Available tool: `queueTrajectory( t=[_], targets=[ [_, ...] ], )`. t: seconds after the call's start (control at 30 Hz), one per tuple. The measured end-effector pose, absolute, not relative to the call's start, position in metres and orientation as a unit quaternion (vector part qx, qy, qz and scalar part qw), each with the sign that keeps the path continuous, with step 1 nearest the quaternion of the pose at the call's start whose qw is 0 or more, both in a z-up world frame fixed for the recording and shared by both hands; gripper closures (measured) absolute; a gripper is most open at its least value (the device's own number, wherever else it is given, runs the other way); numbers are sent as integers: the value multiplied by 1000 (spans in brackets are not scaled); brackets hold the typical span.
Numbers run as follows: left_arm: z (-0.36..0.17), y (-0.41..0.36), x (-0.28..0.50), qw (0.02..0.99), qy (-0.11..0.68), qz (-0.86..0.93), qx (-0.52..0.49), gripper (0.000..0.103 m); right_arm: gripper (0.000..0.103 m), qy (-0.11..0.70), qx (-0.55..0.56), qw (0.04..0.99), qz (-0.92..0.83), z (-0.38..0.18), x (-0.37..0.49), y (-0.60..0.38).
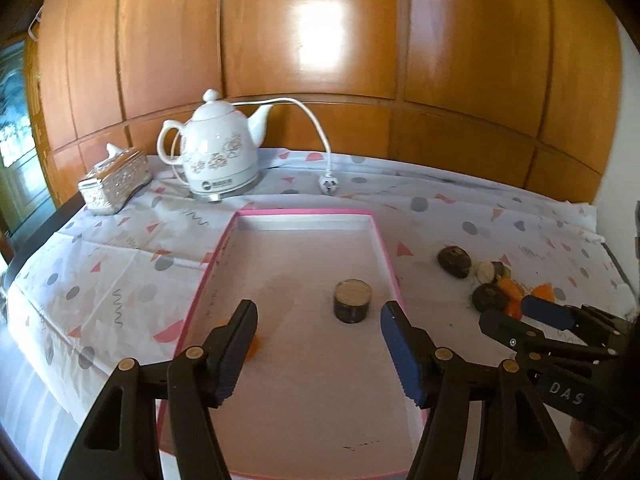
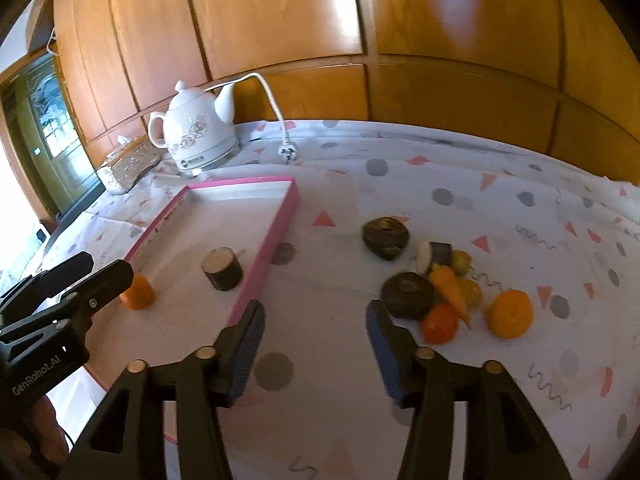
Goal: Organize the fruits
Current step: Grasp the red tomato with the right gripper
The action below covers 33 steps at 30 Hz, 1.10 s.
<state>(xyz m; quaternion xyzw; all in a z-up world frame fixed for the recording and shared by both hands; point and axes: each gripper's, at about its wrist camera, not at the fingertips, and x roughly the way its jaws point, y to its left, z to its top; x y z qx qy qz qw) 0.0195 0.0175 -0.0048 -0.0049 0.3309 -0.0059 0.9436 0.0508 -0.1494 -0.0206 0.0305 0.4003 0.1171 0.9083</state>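
Observation:
A pink-rimmed tray [image 1: 386,254] [image 2: 276,236] lies on the patterned cloth. Inside it stand a dark cylindrical piece with a pale cut top [image 1: 352,301] [image 2: 222,269] and a small orange piece [image 2: 137,292] [image 1: 253,347]. My left gripper [image 1: 318,350] [image 2: 82,272] is open and empty above the tray's near end. My right gripper [image 2: 316,350] [image 1: 520,314] is open and empty over the cloth, just right of the tray. A pile to the right holds two dark round pieces [image 2: 407,294] [image 2: 385,237], a carrot [image 2: 450,288], a red-orange fruit [image 2: 440,323] and an orange [image 2: 512,314].
A white teapot-style kettle [image 1: 218,152] [image 2: 198,136] with a cord and plug [image 1: 329,186] stands at the back. A silver tissue box [image 1: 114,182] sits left of it. A wooden panelled wall backs the table. The table's left edge [image 1: 36,244] drops off.

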Motion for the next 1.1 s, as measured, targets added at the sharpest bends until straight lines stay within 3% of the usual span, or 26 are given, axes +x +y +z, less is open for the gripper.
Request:
queueTrajectory(
  t=[0.03,0.53,0.77,1.1],
  targets=[
    [-5,15,19,943,332,-10,-2,38,34,404,38,906,117,-22,51,-155],
    [-21,-22,23,926,366,-92,22,37,34,444,91,891,25,-55,33,-251],
    [-28,-37,29,917,381,-114,32,38,53,452,93,887,24,-62,35,-258],
    [-36,-48,39,907,399,-134,21,42,56,461,98,879,66,-72,56,-236]
  ],
)
